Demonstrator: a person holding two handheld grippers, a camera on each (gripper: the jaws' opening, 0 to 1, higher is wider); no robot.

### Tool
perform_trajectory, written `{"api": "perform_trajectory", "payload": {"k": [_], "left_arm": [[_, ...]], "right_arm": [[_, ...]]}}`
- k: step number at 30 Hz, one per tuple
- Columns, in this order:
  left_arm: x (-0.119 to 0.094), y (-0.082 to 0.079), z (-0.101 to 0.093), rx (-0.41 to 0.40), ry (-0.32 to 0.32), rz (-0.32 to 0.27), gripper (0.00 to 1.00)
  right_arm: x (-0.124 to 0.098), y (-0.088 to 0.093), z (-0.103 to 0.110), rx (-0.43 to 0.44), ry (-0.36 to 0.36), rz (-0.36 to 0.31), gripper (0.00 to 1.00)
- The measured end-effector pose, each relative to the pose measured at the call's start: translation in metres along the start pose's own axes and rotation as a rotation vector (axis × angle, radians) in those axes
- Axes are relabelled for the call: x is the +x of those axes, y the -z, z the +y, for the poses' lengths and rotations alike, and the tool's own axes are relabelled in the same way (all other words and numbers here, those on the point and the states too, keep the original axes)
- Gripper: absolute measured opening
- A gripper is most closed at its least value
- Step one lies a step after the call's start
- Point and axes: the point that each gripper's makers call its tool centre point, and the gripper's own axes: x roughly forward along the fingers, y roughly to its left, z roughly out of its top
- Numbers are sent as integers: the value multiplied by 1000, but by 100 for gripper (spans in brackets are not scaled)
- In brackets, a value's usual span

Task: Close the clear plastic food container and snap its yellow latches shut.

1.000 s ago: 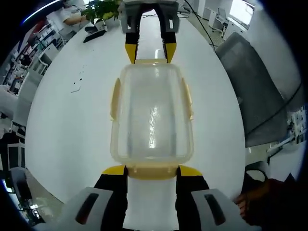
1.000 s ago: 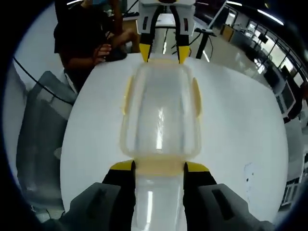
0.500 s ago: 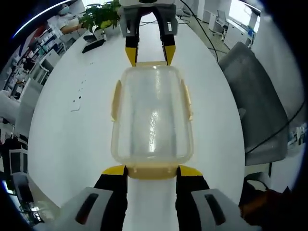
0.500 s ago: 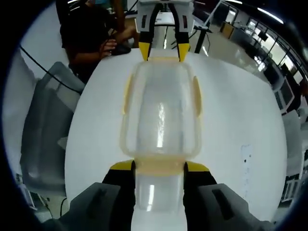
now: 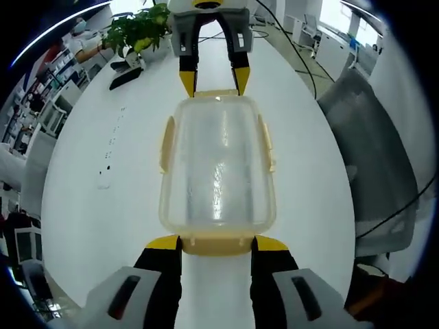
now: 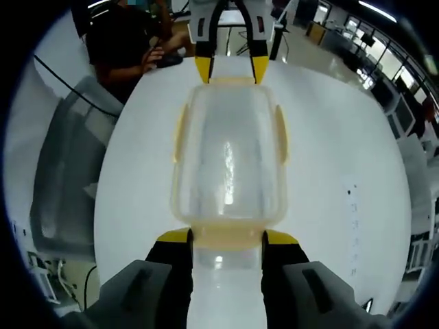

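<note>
Two grippers face each other across one clear container [image 5: 218, 168], which lies lengthwise between them on the white table [image 5: 96, 205], lid on. Your left gripper [image 5: 217, 244] has its jaws spread wide, one yellow tip at either side of the near end latch [image 5: 217, 244], and they clasp nothing that you can see. In the right gripper view your right gripper [image 6: 227, 238] stands the same way at its own near latch [image 6: 227, 237], jaws apart and empty. You can count four yellow latches: one at each short end and one on each long side [image 5: 166, 140]. Whether the end latches are snapped fully down is hard to tell from this angle. Past the container's far end, the opposite gripper's two yellow tips flank the far latch [image 5: 214, 92]. Farther off sit a potted plant [image 5: 140, 27], a grey chair [image 5: 374, 144], and a seated person [image 6: 127, 48].
</note>
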Motion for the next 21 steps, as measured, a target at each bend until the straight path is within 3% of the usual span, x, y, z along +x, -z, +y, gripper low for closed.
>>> {"api": "perform_trajectory", "payload": {"k": [9,21], "left_arm": [[17,-31,3,14,-11,-32,33],[32,-57,3,26,-18,-62,33]], "right_arm": [[-10,32,-1,11,6,31,35],[-16,62,2,17,6,66,35]]}}
